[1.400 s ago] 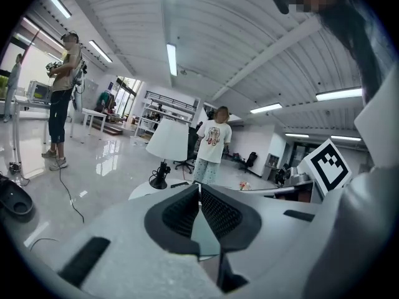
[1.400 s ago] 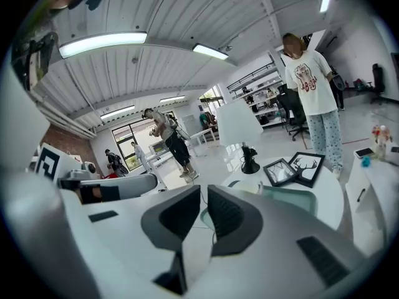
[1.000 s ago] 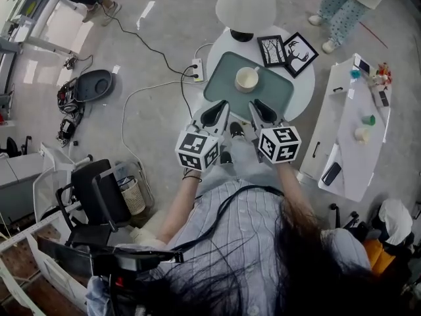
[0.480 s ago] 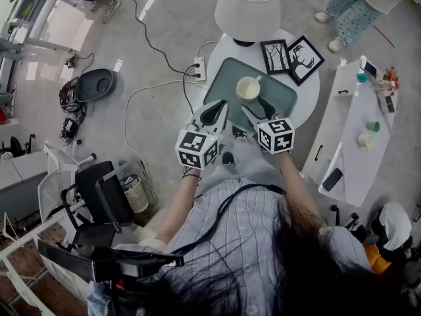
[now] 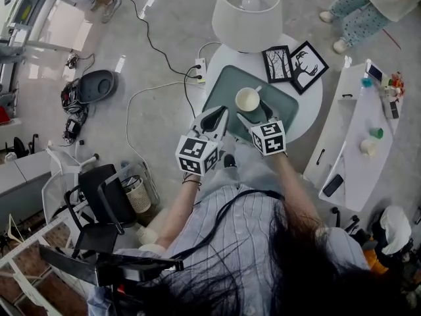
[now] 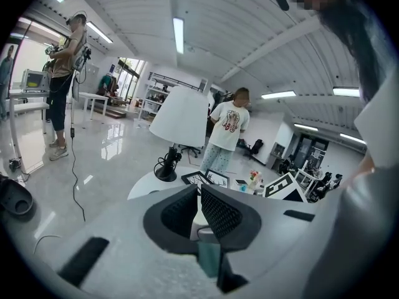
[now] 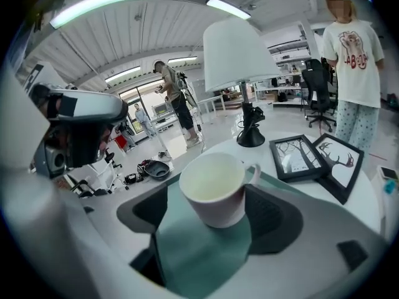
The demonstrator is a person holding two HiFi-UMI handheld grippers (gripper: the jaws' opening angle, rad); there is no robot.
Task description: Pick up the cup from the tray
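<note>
tray [image 5: 223, 91] near edge is hidden under the right gripper [image 5: 256, 112], whose released jaws are opening around the cup [image 7: 215, 189].

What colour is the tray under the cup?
Muted grey-green, seen best in the head view, where the tray lies under the cream cup.
</note>
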